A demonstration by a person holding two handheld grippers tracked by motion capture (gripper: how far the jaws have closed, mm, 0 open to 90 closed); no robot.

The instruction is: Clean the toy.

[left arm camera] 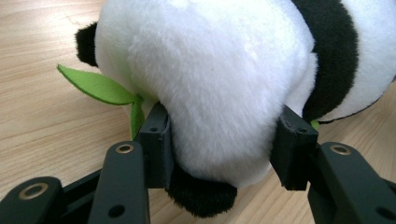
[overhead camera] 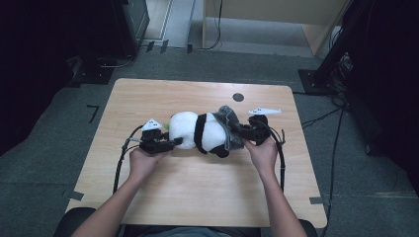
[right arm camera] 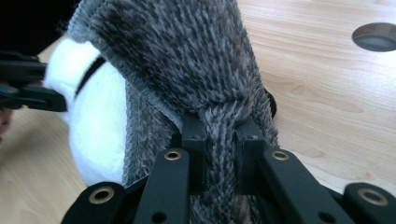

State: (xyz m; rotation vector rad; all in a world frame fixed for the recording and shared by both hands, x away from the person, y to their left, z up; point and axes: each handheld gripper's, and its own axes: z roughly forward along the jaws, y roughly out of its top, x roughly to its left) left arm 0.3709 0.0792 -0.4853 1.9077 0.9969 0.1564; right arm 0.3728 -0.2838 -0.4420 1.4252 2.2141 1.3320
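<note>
On the wooden table (overhead camera: 148, 197), at the left of the high view, the person's left hand (overhead camera: 143, 162) holds the left gripper (overhead camera: 174, 143), which lies low and points right toward the panda (overhead camera: 197, 131). Its jaws stand partly apart and press on both sides of the toy's white, rounded end; in the left gripper view the plush (left arm camera: 219, 84) bulges between the two pads, with a black paw below and a green felt leaf (left arm camera: 100, 86) sticking out on the tabletop beside it.

At mid-table the panda lies on its side, white body banded in black, roughly central between the two hands.

Over its right end sits a grey knit hat (overhead camera: 228, 121), pulled partly onto the toy. The right gripper (overhead camera: 243, 132), held by the right hand (overhead camera: 262, 150), points left at it. In the right gripper view the jaws are nearly closed, pinching a bunched fold of the hat (right arm camera: 187, 60) between the pads. A dark round hole (overhead camera: 238, 97) marks the table behind the hat.
</note>
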